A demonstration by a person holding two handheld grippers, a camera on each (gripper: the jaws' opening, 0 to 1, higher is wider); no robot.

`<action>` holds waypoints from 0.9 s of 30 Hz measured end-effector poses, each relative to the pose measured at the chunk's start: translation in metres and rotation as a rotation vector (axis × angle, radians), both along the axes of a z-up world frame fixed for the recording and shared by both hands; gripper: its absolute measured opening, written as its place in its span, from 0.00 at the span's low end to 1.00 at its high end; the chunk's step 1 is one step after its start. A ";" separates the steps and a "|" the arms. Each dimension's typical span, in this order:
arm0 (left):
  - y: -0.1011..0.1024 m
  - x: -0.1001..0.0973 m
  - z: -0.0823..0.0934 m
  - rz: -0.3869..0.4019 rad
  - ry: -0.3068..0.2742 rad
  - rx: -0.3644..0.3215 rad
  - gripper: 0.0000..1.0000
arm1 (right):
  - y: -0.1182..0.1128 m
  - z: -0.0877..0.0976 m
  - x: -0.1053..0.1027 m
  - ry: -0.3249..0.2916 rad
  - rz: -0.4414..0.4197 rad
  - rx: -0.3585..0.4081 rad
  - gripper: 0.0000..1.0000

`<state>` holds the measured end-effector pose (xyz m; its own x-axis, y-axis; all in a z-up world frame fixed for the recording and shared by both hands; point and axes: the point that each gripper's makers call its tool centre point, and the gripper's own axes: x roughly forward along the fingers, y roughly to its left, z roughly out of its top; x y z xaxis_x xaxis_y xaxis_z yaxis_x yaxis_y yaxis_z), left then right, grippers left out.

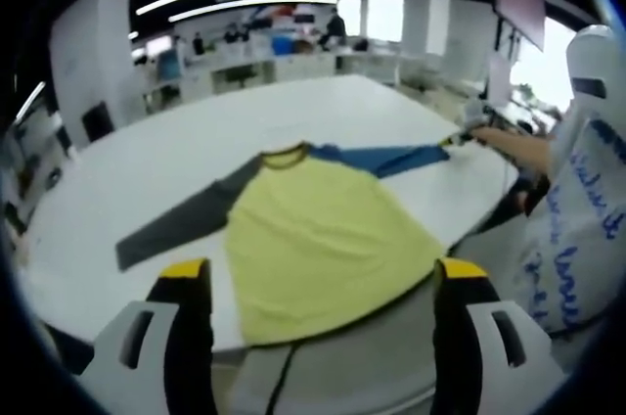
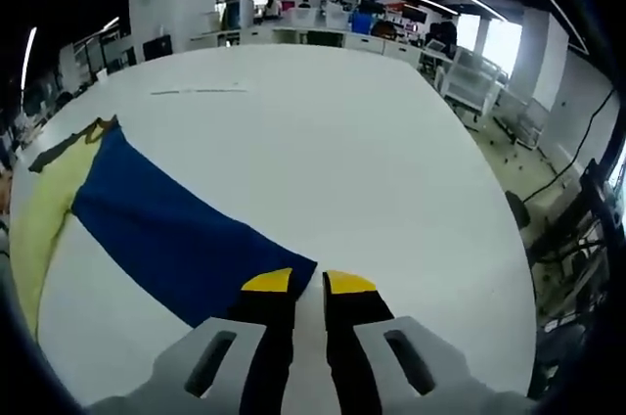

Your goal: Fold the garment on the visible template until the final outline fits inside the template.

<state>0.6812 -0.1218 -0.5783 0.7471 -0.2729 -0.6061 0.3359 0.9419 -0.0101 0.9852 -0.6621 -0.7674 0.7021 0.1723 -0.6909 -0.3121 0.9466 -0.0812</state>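
My right gripper at cuff end of blue sleeve, jaws nearly together, seemingly pinching cuff; actual grip hidden under tips. Sleeve's long axis runs from cuff up-left to yellow long-sleeved shirt lying flat on white surface. My left gripper spread wide, holding nothing, hovers near shirt hem; grey sleeve stretches left. Right nearer for folding blue sleeve inward. Template outline not discernible.
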 end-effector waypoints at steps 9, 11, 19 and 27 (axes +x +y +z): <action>-0.004 0.002 0.002 -0.018 -0.012 -0.001 0.89 | 0.013 -0.010 -0.020 0.018 0.025 0.015 0.16; -0.005 0.002 0.003 -0.023 -0.013 0.003 0.89 | 0.015 -0.010 -0.020 0.018 0.023 0.011 0.16; -0.003 -0.002 0.002 -0.019 -0.012 -0.006 0.89 | 0.012 -0.012 -0.014 0.020 0.007 0.009 0.16; 0.000 -0.003 0.000 -0.004 -0.009 -0.001 0.88 | 0.016 -0.013 -0.014 0.024 0.017 0.009 0.15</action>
